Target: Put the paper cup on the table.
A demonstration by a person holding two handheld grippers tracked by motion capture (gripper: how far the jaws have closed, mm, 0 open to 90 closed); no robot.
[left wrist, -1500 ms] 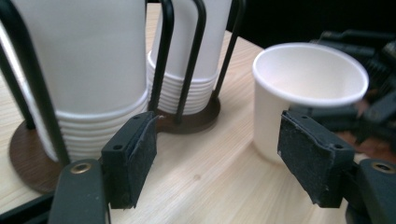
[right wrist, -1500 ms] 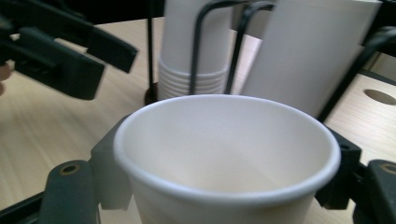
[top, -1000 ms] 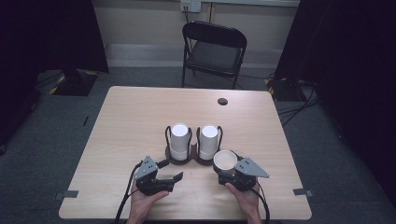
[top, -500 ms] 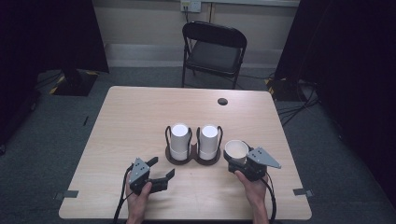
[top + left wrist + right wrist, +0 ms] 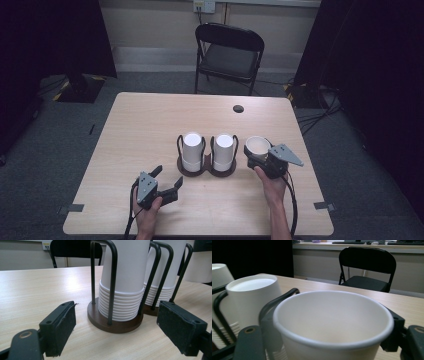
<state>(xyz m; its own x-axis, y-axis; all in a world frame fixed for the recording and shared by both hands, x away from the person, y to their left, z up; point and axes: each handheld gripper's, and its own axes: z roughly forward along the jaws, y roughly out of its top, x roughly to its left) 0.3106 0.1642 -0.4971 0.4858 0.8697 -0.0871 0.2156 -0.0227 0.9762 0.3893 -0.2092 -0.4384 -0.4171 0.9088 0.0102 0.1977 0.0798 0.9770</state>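
Two stacks of upside-down white paper cups, left stack (image 5: pixel 192 147) and right stack (image 5: pixel 223 147), stand in a dark wire holder on brown round bases (image 5: pixel 192 171) at mid-table. My left gripper (image 5: pixel 168 177) rests low on the table just in front and to the left of the holder. Its jaws have just been opening and nothing is between them. In the left gripper view the near stack (image 5: pixel 125 277) and its base (image 5: pixel 112 325) lie just ahead of the pads (image 5: pixel 62 325). My right gripper (image 5: pixel 258 152) is shut on a single upright paper cup (image 5: pixel 257 144) (image 5: pixel 332 315), to the right of the holder.
A black folding chair (image 5: pixel 227 55) stands behind the table's far edge. A dark round cable hole (image 5: pixel 238 108) sits in the tabletop (image 5: pixel 140 125) at the far right. Cables trail from both grippers over the near edge. Bare wood lies left of and beyond the holder.
The right gripper has carried the cup to the right, away from the holder. The left gripper's jaws have spread wider; that hand has hardly shifted.
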